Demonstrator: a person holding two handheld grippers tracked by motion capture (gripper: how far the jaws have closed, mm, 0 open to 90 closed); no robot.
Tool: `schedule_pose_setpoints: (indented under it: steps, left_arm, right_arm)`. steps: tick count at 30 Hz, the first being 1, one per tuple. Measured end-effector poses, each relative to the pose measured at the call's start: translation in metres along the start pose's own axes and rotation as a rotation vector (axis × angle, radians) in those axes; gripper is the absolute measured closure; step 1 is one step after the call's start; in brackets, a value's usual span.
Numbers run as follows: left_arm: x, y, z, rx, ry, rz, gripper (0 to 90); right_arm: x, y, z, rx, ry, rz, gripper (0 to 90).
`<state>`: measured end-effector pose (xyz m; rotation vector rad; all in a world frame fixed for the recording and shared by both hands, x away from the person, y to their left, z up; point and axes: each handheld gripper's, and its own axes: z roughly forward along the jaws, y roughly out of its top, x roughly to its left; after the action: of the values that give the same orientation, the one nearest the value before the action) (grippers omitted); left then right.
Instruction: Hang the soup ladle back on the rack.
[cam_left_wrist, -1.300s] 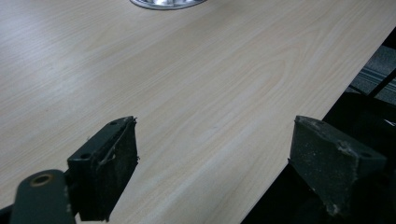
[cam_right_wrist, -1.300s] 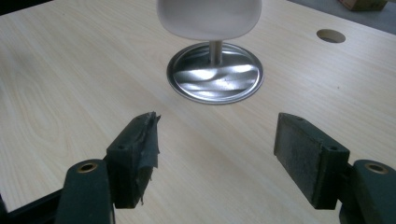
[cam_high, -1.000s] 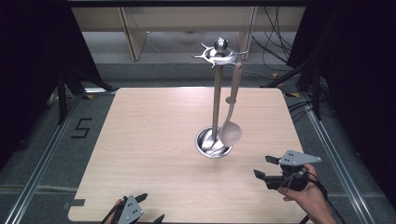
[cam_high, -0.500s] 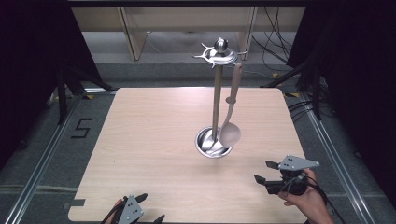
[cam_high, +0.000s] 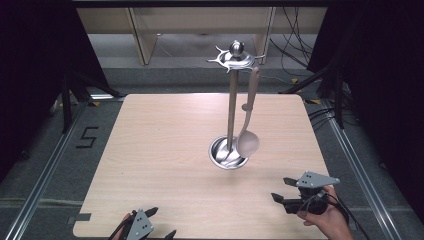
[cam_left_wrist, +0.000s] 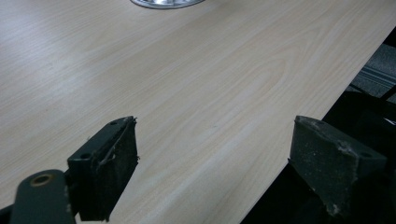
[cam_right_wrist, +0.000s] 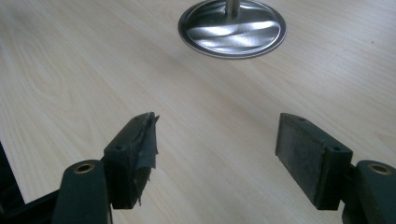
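Note:
A metal utensil stand (cam_high: 231, 105) rises from a round shiny base (cam_high: 220, 154) near the middle of the light wooden table (cam_high: 160, 145). From its hooked top (cam_high: 232, 57) hangs a pale ladle (cam_high: 248, 141), bowl down beside the base. My right gripper (cam_high: 281, 189) is held in a hand at the front right, jaws open and empty, pointing left toward the stand. In the right gripper view the gripper (cam_right_wrist: 217, 154) faces the base (cam_right_wrist: 232, 28). My left gripper (cam_high: 161, 222) sits at the table's front edge, open and empty. In the left gripper view (cam_left_wrist: 215, 163) the base (cam_left_wrist: 166, 2) is far ahead.
Dark curtains flank the table on both sides. Cables (cam_high: 300, 55) lie on the floor behind the table at the right. A wooden frame (cam_high: 142, 35) stands at the back. Metal rails (cam_high: 45, 175) run along the floor beside the table.
My right gripper has drifted slightly toward the near edge of the table, jaws unchanged. The left gripper, the stand and the ladle have stayed put.

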<state>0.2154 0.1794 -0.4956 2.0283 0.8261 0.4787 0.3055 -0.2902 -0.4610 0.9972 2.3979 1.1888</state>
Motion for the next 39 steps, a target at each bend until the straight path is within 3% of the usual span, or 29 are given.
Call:
schedule_pose_setpoints:
  steps: [1, 2, 3, 5, 7, 8, 10, 11, 13, 14, 15, 22, 25, 26, 29, 30, 32, 37, 38, 39]
  left_arm:
    - [0.001, 0.000, 0.000, 0.003, -0.001, 0.012, 14.8]
    - [0.000, 0.000, 0.000, 0.002, 0.001, 0.000, 14.8]
    - [-0.001, 0.000, 0.001, 0.005, 0.002, -0.017, 14.7]
    - [-0.001, -0.001, 0.001, 0.003, 0.001, -0.018, 14.8]
    - [-0.001, 0.000, 0.001, 0.006, 0.002, -0.016, 14.7]
    - [-0.001, 0.000, 0.001, 0.006, 0.001, -0.018, 14.8]
    - [-0.001, -0.001, 0.001, 0.008, 0.001, -0.017, 14.7]
    - [0.001, 0.000, 0.000, 0.033, 0.000, 0.013, 14.7]
    - [0.001, -0.001, 0.000, 0.027, 0.004, 0.010, 14.7]
    - [-0.001, -0.001, 0.001, 0.008, -0.007, -0.021, 14.7]
    - [0.002, 0.000, 0.000, 0.033, 0.001, 0.012, 14.7]
    - [0.000, -0.001, 0.001, 0.021, 0.013, 0.012, 14.7]
    - [-0.001, 0.000, 0.001, 0.011, 0.002, -0.006, 14.7]
    - [0.000, 0.000, 0.000, 0.024, 0.008, 0.010, 14.7]
    - [0.000, -0.001, 0.000, 0.021, 0.001, 0.002, 14.8]
    - [0.000, -0.001, 0.000, 0.022, 0.001, 0.003, 14.8]
    - [0.000, -0.001, 0.001, 0.021, 0.002, 0.002, 14.7]
    - [-0.001, -0.001, 0.001, 0.019, -0.001, -0.013, 14.7]
    - [-0.001, -0.001, 0.002, 0.014, -0.001, -0.017, 14.7]
    - [-0.001, -0.001, 0.002, 0.010, -0.001, -0.021, 14.8]
  right_arm:
    - [0.000, -0.001, 0.001, -0.001, 0.008, -0.005, 30.2]
    - [0.004, -0.002, -0.001, 0.008, -0.018, 0.014, 30.2]
    - [0.003, -0.002, 0.000, 0.006, -0.010, -0.011, 30.1]
    - [0.005, -0.004, -0.001, 0.005, -0.022, -0.015, 30.0]
    - [0.009, -0.005, -0.002, -0.001, -0.024, 0.003, 29.8]
    - [0.007, -0.006, -0.001, -0.016, -0.020, -0.031, 29.7]
    - [0.010, -0.009, 0.000, -0.010, -0.021, -0.022, 29.6]
    - [0.013, -0.010, 0.000, -0.001, -0.020, -0.001, 29.6]
    - [0.014, -0.013, 0.002, -0.002, -0.019, -0.020, 29.5]
    - [0.014, -0.015, 0.002, 0.003, -0.021, -0.031, 29.4]
    - [0.017, -0.016, 0.002, 0.002, -0.027, -0.009, 29.4]
    - [0.024, -0.023, -0.002, -0.043, -0.058, -0.029, 29.4]
    - [0.029, -0.027, -0.003, -0.033, -0.064, -0.023, 29.4]
    - [0.029, -0.029, -0.003, -0.036, -0.061, -0.030, 29.4]
    - [0.034, -0.033, -0.004, -0.017, -0.066, -0.015, 29.4]
    - [0.033, -0.033, -0.004, -0.024, -0.071, -0.044, 29.4]
    - [0.034, -0.035, -0.004, -0.036, -0.061, -0.038, 29.6]
    - [0.033, -0.037, -0.008, -0.039, -0.085, -0.030, 29.6]
    - [0.033, -0.038, -0.008, -0.034, -0.090, -0.010, 29.6]
    - [0.032, -0.038, -0.007, -0.036, -0.100, -0.022, 29.6]
